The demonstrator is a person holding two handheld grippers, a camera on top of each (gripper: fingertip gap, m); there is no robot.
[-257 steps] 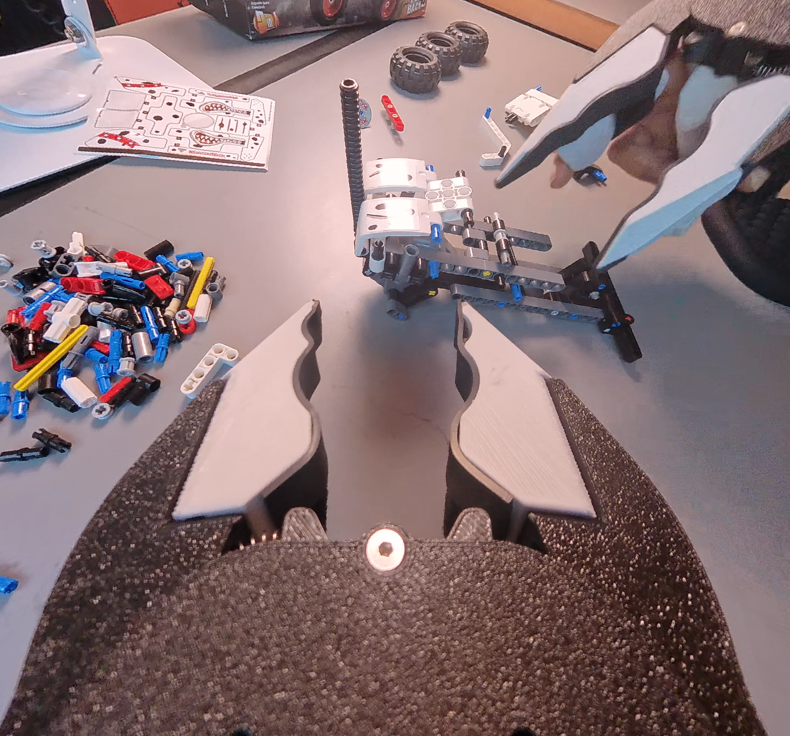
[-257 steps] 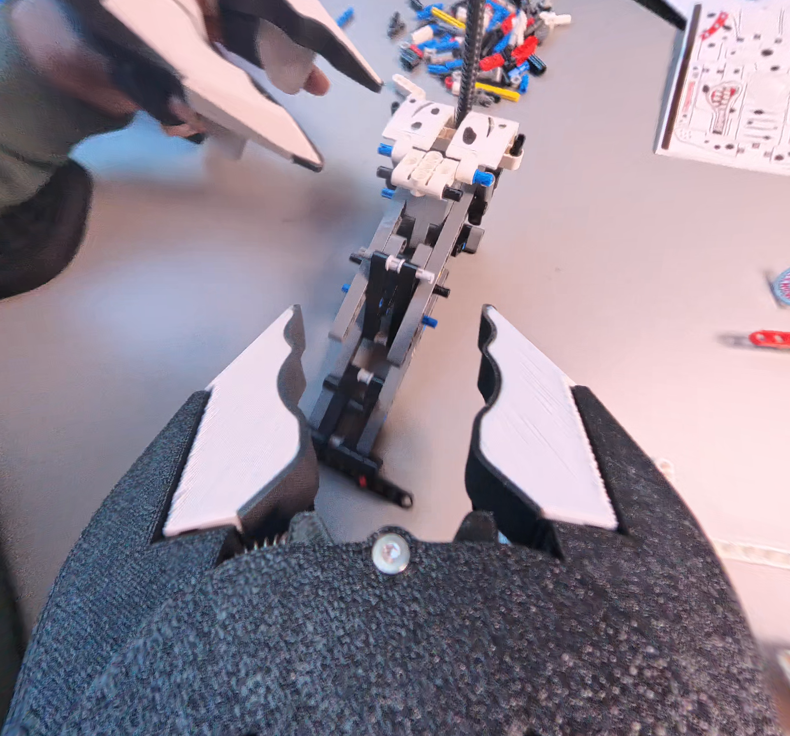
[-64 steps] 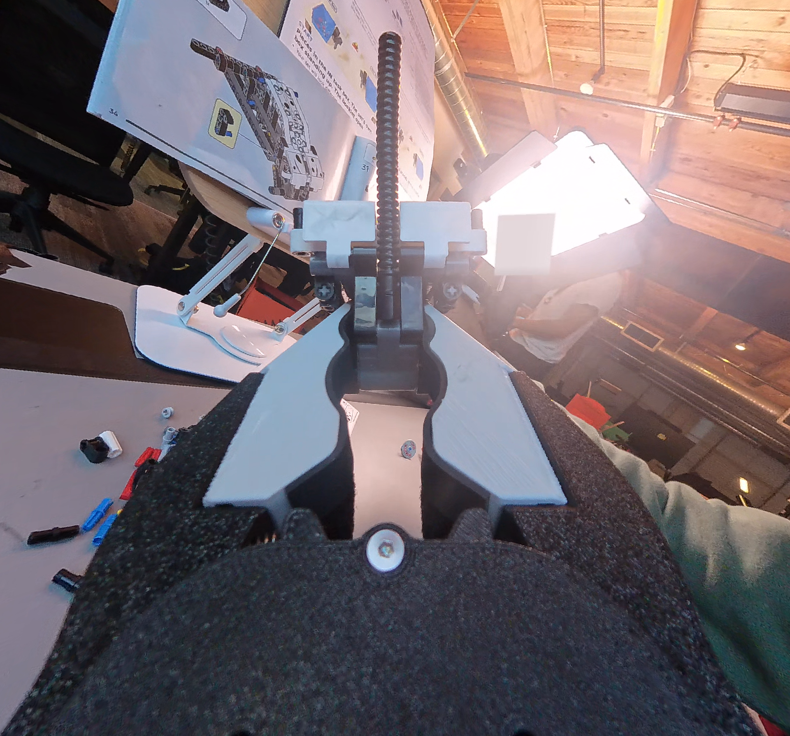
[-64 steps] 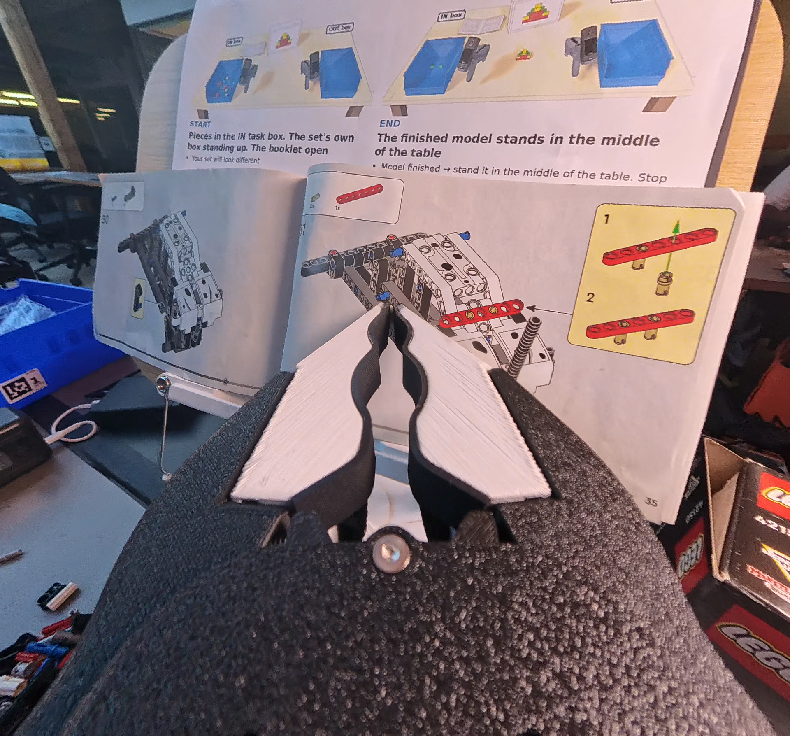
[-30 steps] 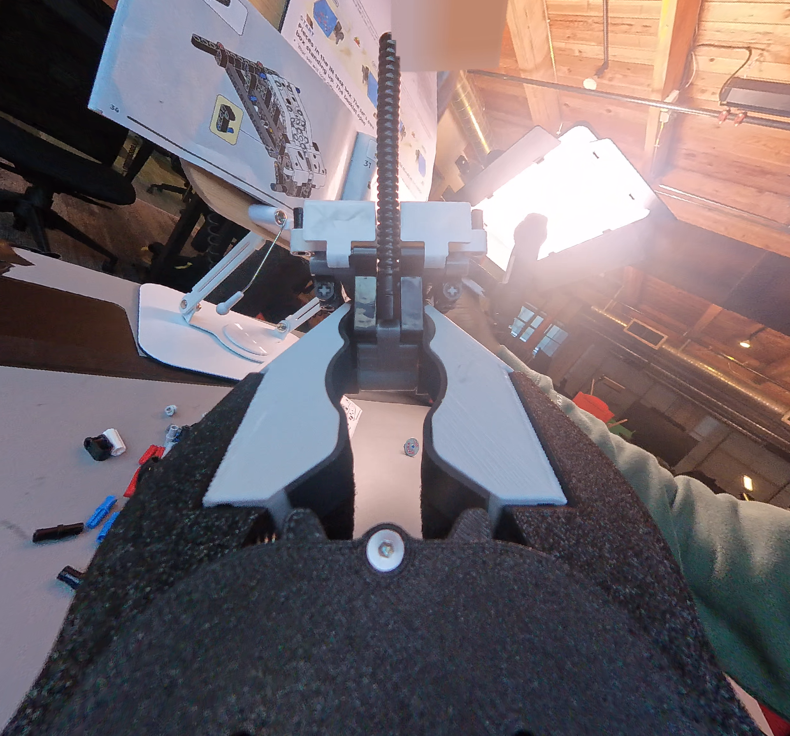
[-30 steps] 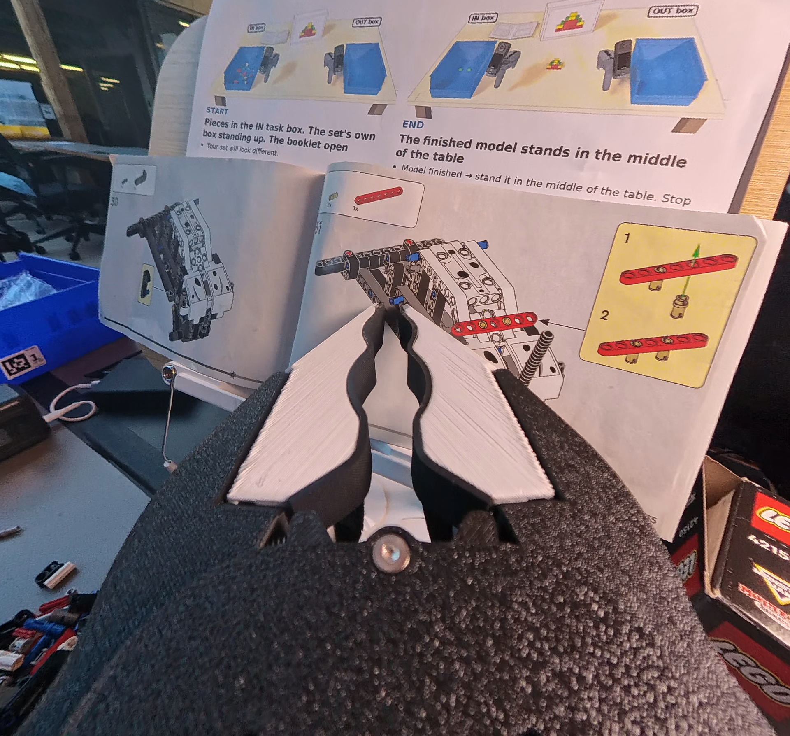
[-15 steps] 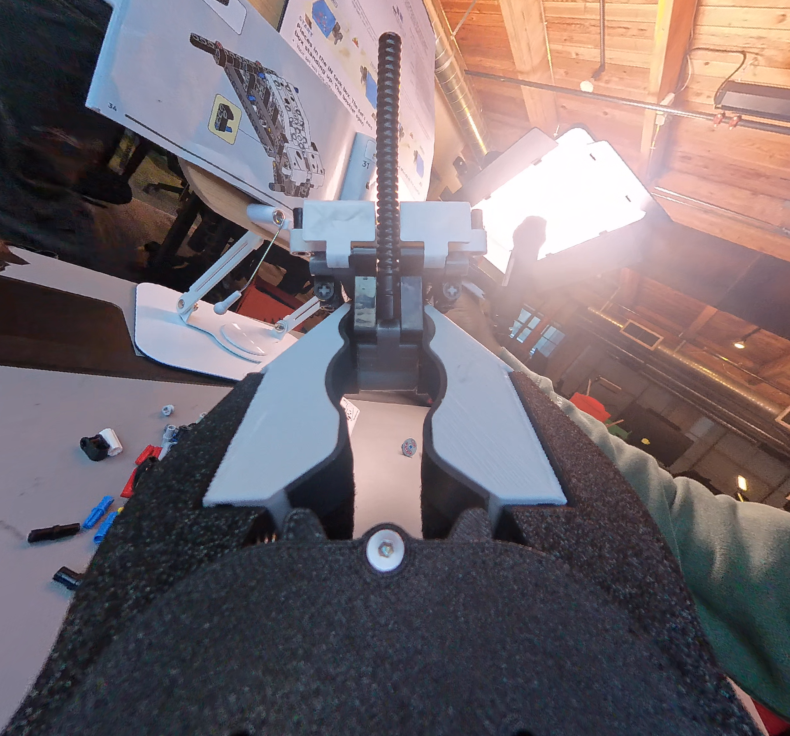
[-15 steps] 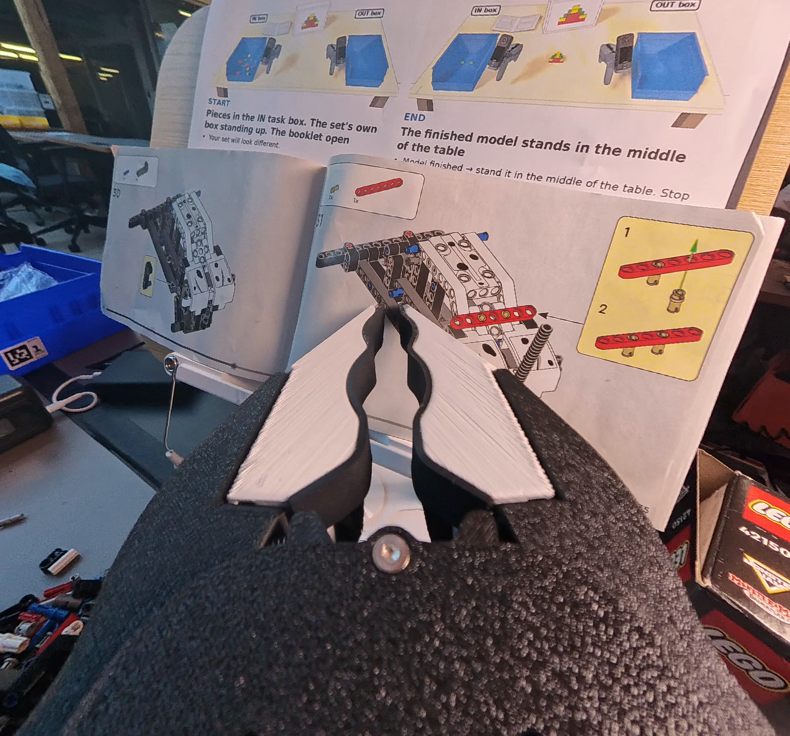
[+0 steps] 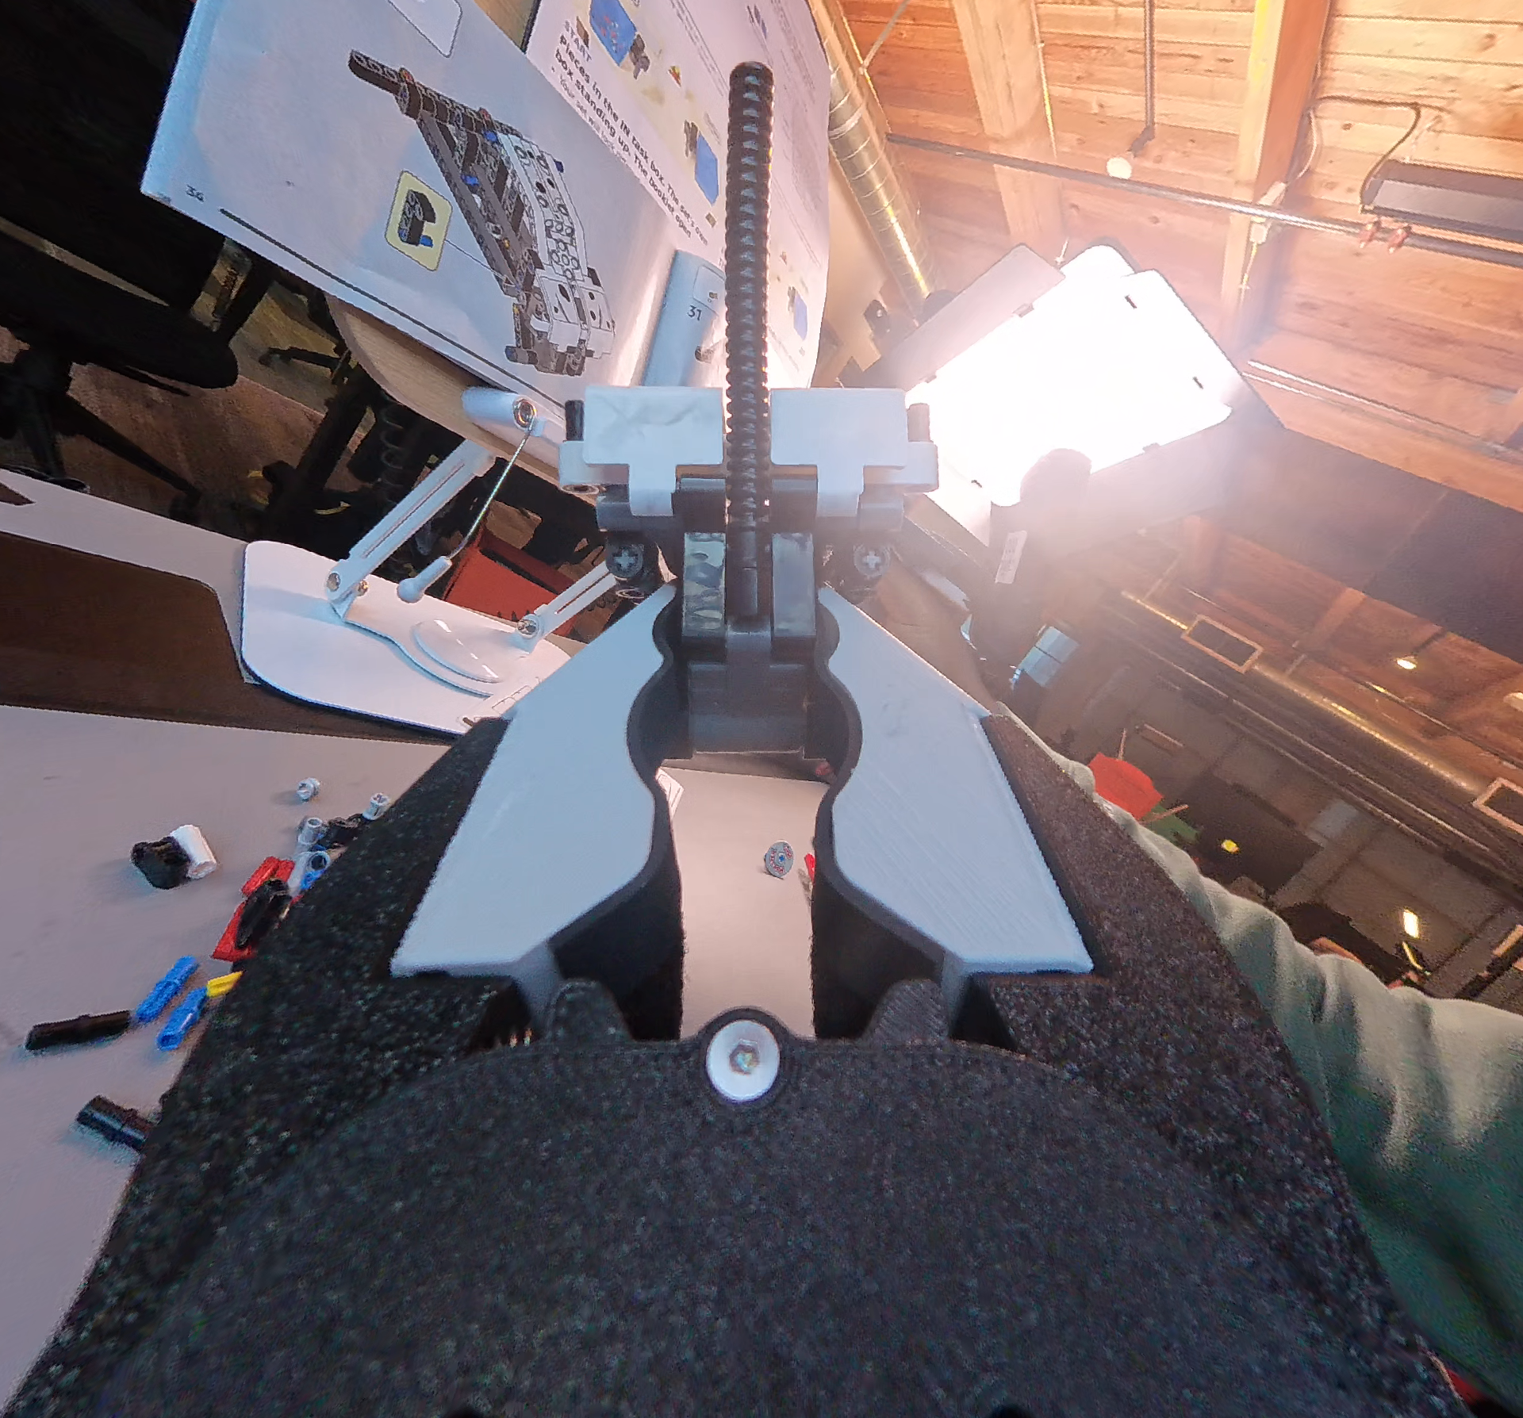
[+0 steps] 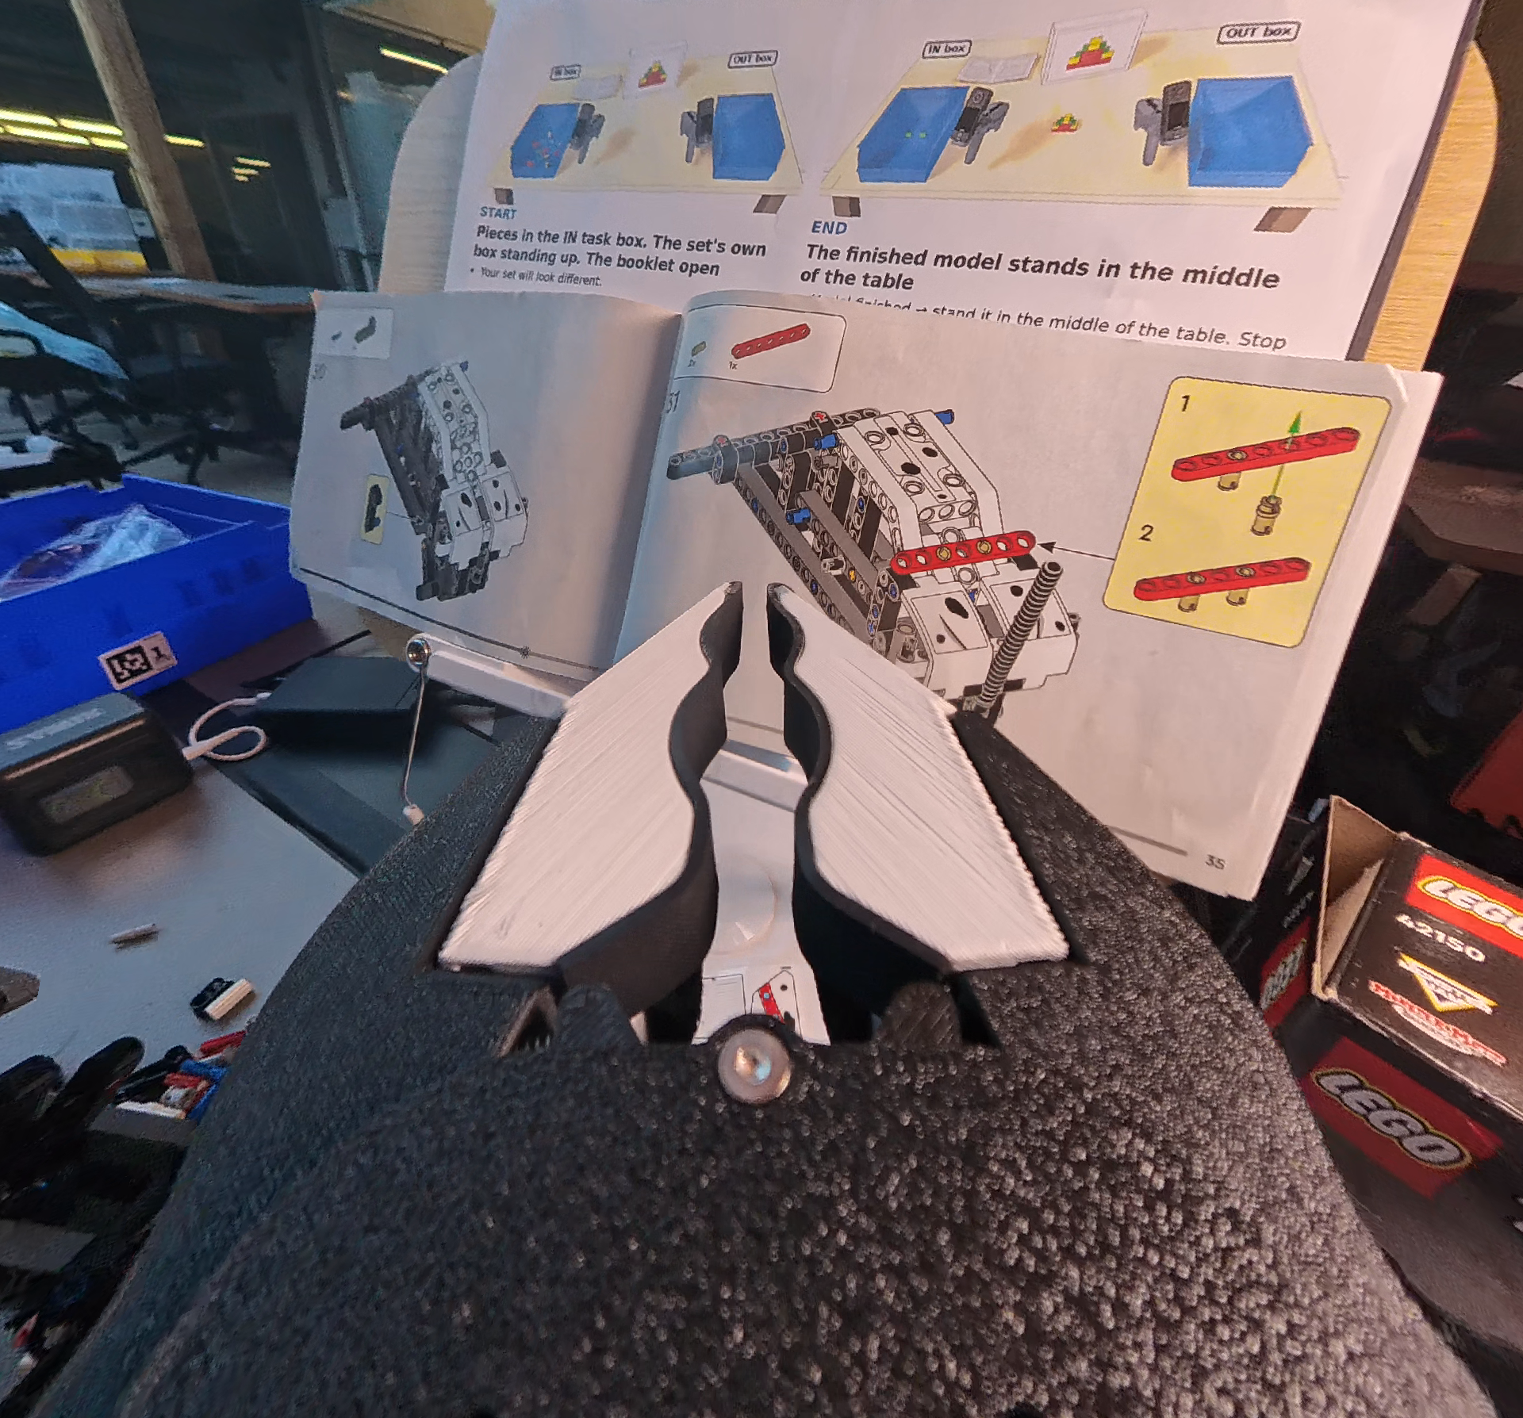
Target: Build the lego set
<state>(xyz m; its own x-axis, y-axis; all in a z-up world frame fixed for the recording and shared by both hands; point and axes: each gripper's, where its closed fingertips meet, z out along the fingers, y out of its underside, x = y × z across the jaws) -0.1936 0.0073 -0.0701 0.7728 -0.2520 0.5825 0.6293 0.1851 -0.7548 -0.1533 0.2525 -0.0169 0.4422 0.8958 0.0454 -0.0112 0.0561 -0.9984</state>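
My left gripper (image 9: 748, 620) is shut on the grey lower end of the part-built lego model (image 9: 746, 686) and holds it up above the table. The model's white panels (image 9: 659, 431) sit above the fingertips, and its black ribbed hose (image 9: 750, 266) points straight up. My right gripper (image 10: 754, 591) is shut with nothing in it, tips almost touching, and points at the open instruction booklet (image 10: 906, 472) on its stand. The booklet also shows in the left wrist view (image 9: 395, 142). Loose pieces (image 9: 264, 892) lie on the grey table at the left.
A blue bin (image 10: 124, 579) and a black device (image 10: 82, 769) stand at the left, and the lego box (image 10: 1417, 991) at the right. More loose pieces (image 10: 181, 1082) lie low left. The white stand base (image 9: 354, 637), a small round piece (image 9: 779, 858) and a person's green sleeve (image 9: 1360, 1049) are in view. The gap from one gripper's tips to the other's is roughly 25 cm.
Almost nothing has changed. My left gripper still holds the model up. My right gripper has tilted slightly down in front of the booklet and stays shut.
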